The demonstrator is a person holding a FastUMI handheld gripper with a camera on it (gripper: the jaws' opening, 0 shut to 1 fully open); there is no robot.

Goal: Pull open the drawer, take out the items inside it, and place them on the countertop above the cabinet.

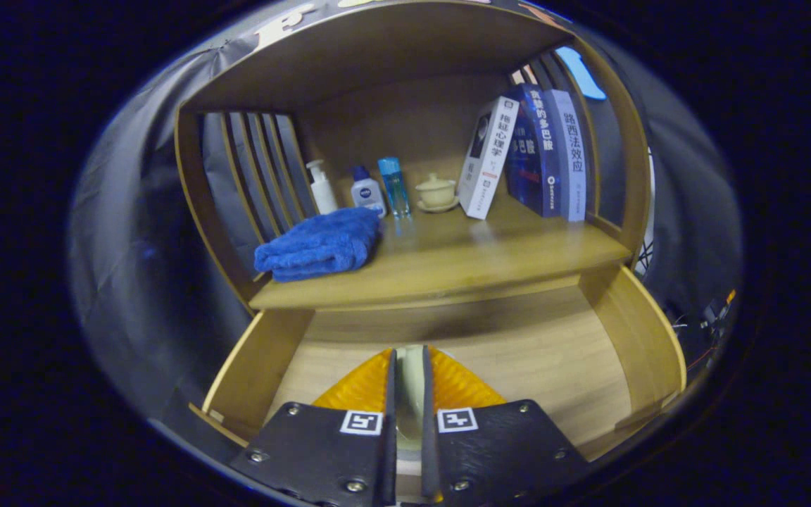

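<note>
The wooden drawer (636, 331) stands pulled open below the countertop (497, 257). My gripper (409, 355) hangs over the drawer's floor, fingers pointing toward the back wall. Its fingers are shut on a narrow pale cream item (410, 394) that fills the slim gap between them. What the item is cannot be made out, since the fingers hide most of it. The part of the drawer floor that shows around the fingers is bare wood.
On the countertop lie a folded blue towel (321, 245), a white pump bottle (321, 187), a small blue-capped bottle (367, 191), a clear blue bottle (394, 186), a lidded cream cup on a saucer (436, 191) and three leaning books (532, 151). Slatted sides and a top board enclose this shelf.
</note>
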